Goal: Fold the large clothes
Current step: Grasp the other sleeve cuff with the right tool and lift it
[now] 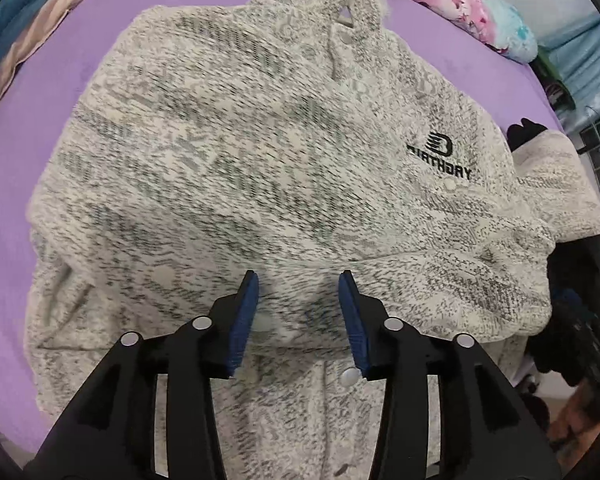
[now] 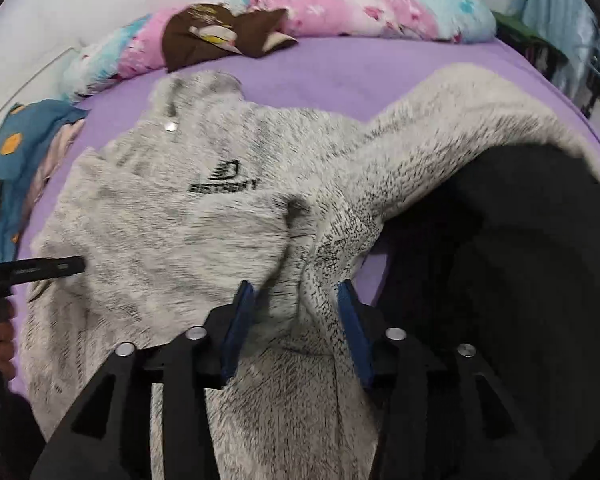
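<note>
Fleecy grey-and-cream, the jacket (image 1: 260,152) lies front-up on the purple bed (image 1: 52,128) in your left wrist view, collar toward the far edge, hem toward you, so its long axis runs straight away from your left gripper (image 1: 299,320). That gripper hovers open over the lower front, holding nothing, jaws spread either side of the snap placket.

From your right wrist view, the sleeve (image 2: 440,128) sprawls out toward the bed's right edge, and your right gripper (image 2: 296,328) sits at its underarm bunch with fabric between the spread jaws; whether they pinch it, you cannot tell. Probably the right hand is nearer the sleeve fold. Floral pillows (image 2: 340,12) line the far edge.
</note>
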A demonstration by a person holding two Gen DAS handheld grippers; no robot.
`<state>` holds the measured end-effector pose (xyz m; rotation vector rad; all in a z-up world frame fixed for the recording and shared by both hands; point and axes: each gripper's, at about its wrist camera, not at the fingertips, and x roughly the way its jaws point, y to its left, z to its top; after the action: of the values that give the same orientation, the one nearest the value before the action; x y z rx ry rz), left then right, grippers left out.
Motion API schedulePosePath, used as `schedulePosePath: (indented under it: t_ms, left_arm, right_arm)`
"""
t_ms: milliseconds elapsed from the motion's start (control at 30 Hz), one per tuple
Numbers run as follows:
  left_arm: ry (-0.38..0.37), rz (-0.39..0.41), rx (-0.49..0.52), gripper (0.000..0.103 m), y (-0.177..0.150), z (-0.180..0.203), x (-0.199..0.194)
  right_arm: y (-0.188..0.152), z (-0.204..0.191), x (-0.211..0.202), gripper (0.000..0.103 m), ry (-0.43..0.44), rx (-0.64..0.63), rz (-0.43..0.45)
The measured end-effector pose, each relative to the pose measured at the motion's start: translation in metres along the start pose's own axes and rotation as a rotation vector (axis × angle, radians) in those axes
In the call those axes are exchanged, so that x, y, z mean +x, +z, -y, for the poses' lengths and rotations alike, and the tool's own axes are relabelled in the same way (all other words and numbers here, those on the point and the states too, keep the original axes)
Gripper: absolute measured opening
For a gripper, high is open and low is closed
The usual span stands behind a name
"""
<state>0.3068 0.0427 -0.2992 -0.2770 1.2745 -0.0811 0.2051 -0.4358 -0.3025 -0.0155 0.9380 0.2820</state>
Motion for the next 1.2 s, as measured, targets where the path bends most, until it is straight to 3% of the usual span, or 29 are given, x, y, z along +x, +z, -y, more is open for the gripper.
schedulePosePath:
  t_ms: [133, 233, 367, 600, 767, 867, 1000, 1200]
  left_arm:
    - [0.004, 0.009, 0.011, 0.057, -0.008, 0.014, -0.003]
    - [-0.037, 0.02, -0.004, 0.064, -0.011, 0.027, -0.01]
    - [-0.123, 0.031, -0.013, 0.077, -0.02, 0.058, -0.024]
    - [-0.258, 0.045, 0.078, 0.08, -0.035, 0.143, -0.043]
    - [-0.301, 0.05, 0.139, 0.083, -0.034, 0.203, -0.042]
    - [-0.298, 0.056, 0.169, 0.084, -0.031, 0.23, -0.034]
    - [-0.268, 0.057, 0.205, 0.084, -0.025, 0.262, -0.02]
    - [-0.208, 0.062, 0.205, 0.084, -0.01, 0.286, 0.007]
  right_arm:
    - [-0.001, 0.012, -0.029, 0.063, 0.038, 0.032, 0.028]
    - [-0.002, 0.034, -0.056, 0.07, 0.082, 0.106, 0.084]
    - [-0.006, 0.081, -0.085, 0.073, 0.188, 0.275, 0.159]
    - [-0.022, 0.172, -0.122, 0.078, 0.25, 0.509, 0.3]
    - [-0.03, 0.241, -0.138, 0.08, 0.292, 0.624, 0.371]
    - [-0.032, 0.29, -0.136, 0.08, 0.339, 0.718, 0.397]
    - [-0.029, 0.354, -0.104, 0.08, 0.461, 0.916, 0.377]
    - [-0.024, 0.396, -0.036, 0.08, 0.608, 1.089, 0.284]
